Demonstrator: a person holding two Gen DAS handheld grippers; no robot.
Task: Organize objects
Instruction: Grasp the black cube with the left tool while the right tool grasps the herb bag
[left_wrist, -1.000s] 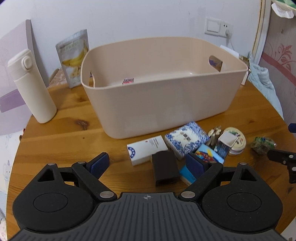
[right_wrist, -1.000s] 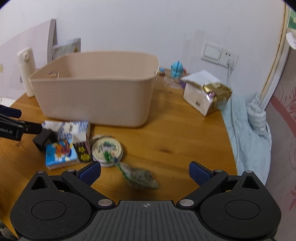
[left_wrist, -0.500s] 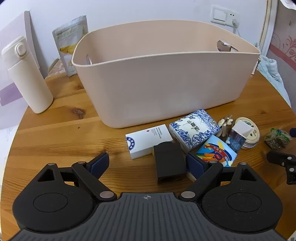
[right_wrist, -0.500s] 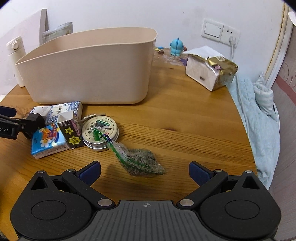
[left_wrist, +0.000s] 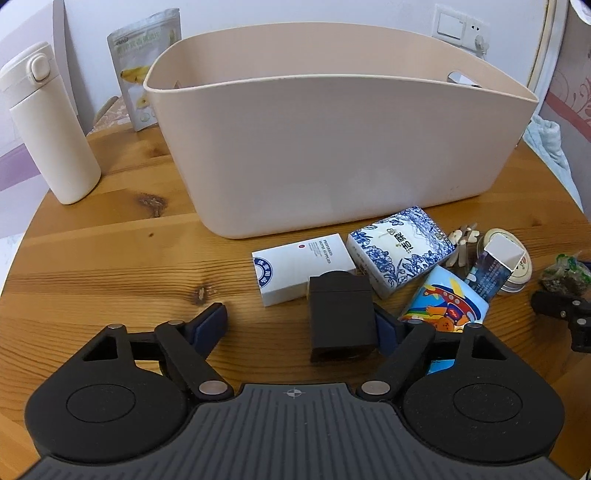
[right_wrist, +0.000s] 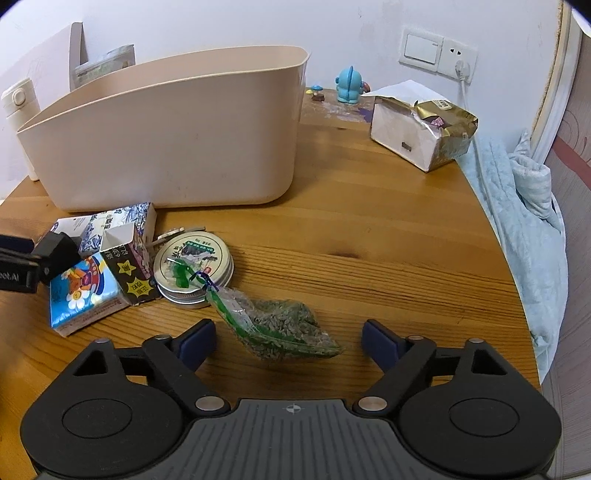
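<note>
We have lowered both claws: the left claw (left_wrist: 295, 325) closes around the black box (left_wrist: 341, 317), the right claw (right_wrist: 286, 338) around the seed bag (right_wrist: 284, 325), neither gripped yet, so both wait to go into the beige bin (left_wrist: 332, 147)

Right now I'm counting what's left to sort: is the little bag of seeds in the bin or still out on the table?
Out. The bag of seeds lies on the table, in front of the bin.

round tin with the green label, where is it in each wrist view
Left wrist view: the round tin sits at the far right, partly hidden behind a small open carton.
Right wrist view: the tin lies left of centre, the seed bag overlapping its near edge.
Shared landmark: the beige tub.
</note>
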